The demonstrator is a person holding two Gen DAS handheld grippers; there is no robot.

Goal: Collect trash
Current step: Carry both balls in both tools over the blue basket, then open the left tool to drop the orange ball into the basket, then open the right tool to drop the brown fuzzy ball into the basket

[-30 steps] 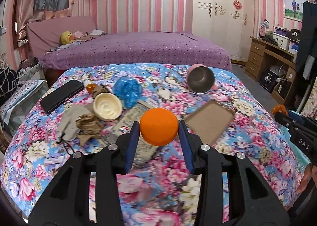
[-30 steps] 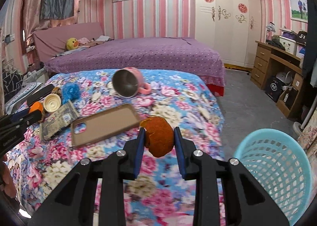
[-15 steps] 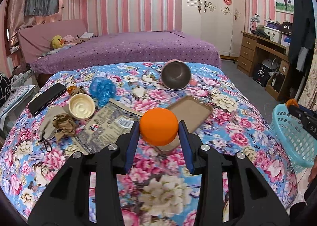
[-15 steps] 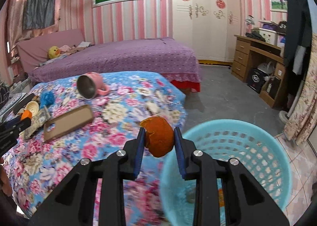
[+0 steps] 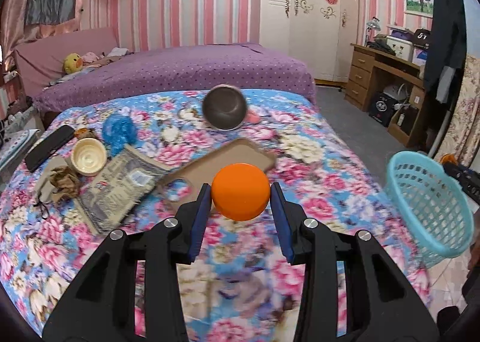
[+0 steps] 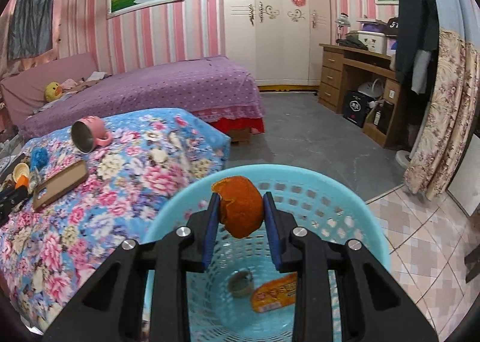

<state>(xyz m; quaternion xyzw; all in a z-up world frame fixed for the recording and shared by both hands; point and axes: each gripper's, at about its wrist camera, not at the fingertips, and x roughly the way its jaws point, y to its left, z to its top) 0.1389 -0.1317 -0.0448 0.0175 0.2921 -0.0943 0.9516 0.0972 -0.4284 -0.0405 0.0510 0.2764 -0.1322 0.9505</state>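
Left wrist view first: the left gripper (image 5: 241,192) is clenched on a smooth orange ball (image 5: 241,191), both blue pads touching its sides, and it hangs above the flowered bedspread (image 5: 315,186) near the near edge. A brown phone case (image 5: 216,162) lies just beyond the ball, with a newspaper (image 5: 120,189), a cream lid (image 5: 88,156), a crumpled blue bag (image 5: 118,132) and a tipped pink mug (image 5: 225,111) farther off and to the left. The blue basket (image 5: 429,207) stands off the bed at the right, well apart from this ball, so the sensible course is to carry the ball right across the bed edge without loosening the pads until it is over the rim. Right wrist view: the right gripper (image 6: 241,210) grasps a piece of orange peel (image 6: 240,210) directly above the open mouth of the blue basket (image 6: 354,195), where an orange wrapper (image 6: 277,294) and a small tape roll (image 6: 240,283) already lie at the bottom. Letting go here looks safe; the peel is curled and light, so opening the pads fully and keeping the gripper centred over the mouth should stop it catching on a pad or the near rim.
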